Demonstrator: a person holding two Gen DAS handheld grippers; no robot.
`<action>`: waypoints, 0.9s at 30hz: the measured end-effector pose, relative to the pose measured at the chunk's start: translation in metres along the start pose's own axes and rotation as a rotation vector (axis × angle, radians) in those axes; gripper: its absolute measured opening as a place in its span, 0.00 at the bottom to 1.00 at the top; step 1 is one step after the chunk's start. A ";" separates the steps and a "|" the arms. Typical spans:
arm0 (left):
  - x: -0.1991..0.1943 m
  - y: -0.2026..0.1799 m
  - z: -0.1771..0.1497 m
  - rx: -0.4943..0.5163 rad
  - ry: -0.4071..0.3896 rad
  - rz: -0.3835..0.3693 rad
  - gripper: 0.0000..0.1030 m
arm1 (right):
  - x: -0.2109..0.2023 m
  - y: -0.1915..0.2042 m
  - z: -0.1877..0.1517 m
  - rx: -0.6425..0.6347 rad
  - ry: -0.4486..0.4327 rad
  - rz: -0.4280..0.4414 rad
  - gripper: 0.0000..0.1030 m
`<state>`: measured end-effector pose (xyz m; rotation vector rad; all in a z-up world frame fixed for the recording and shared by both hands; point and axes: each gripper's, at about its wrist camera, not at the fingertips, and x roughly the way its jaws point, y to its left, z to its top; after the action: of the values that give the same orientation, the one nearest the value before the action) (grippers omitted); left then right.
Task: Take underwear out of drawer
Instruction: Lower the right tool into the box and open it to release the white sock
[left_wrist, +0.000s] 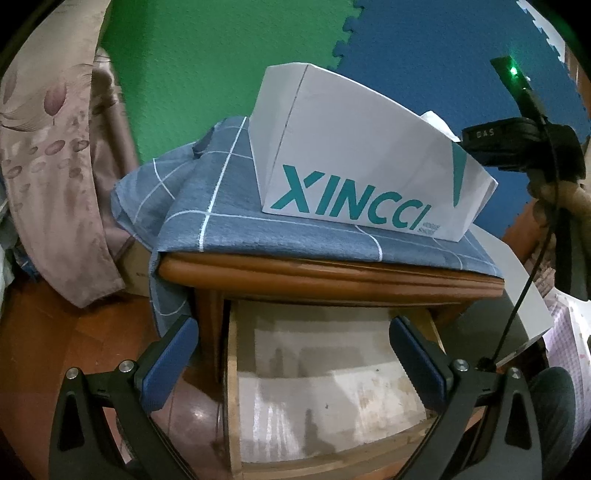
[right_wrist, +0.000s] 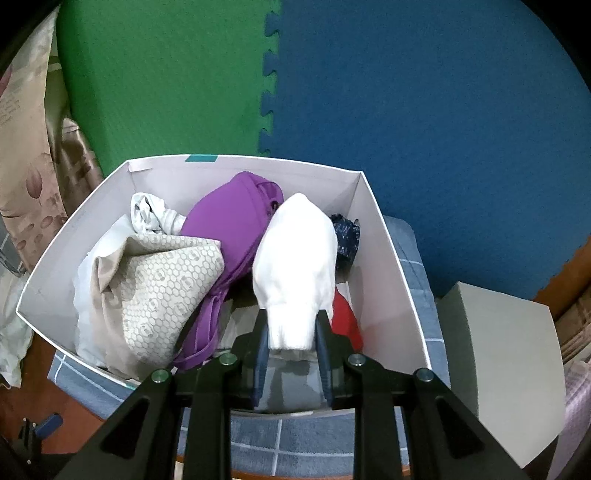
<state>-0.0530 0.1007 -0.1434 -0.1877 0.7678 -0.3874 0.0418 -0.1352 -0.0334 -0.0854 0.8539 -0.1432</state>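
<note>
Teal "XINCCI" lettering on white box (left_wrist: 354, 166); right gripper (right_wrist: 291, 328) clamps white underwear (right_wrist: 295, 266); left gripper (left_wrist: 291, 354) jaws apart, over seemingly empty drawer (left_wrist: 317, 376).

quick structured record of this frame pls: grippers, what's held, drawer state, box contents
left hand-held gripper: open, holding nothing, above the pulled-out wooden drawer
right hand-held gripper: shut on a white fabric garment, over the white cardboard box
drawer contents: only a pale liner visible
box location: on the blue checked cloth covering the wooden nightstand
box contents: purple bra, beige honeycomb-patterned fabric, red fabric, dark navy patterned fabric
</note>
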 end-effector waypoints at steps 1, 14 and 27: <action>0.000 0.000 0.000 0.001 0.001 0.000 0.99 | 0.001 0.000 0.000 0.003 -0.001 0.002 0.23; 0.004 -0.003 -0.002 0.008 0.013 -0.001 0.99 | 0.004 0.000 0.001 0.013 -0.001 0.005 0.23; 0.006 -0.004 -0.003 0.011 0.016 -0.001 0.99 | 0.004 0.000 0.001 0.017 -0.001 0.006 0.23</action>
<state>-0.0527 0.0945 -0.1479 -0.1749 0.7813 -0.3949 0.0447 -0.1357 -0.0360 -0.0673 0.8518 -0.1446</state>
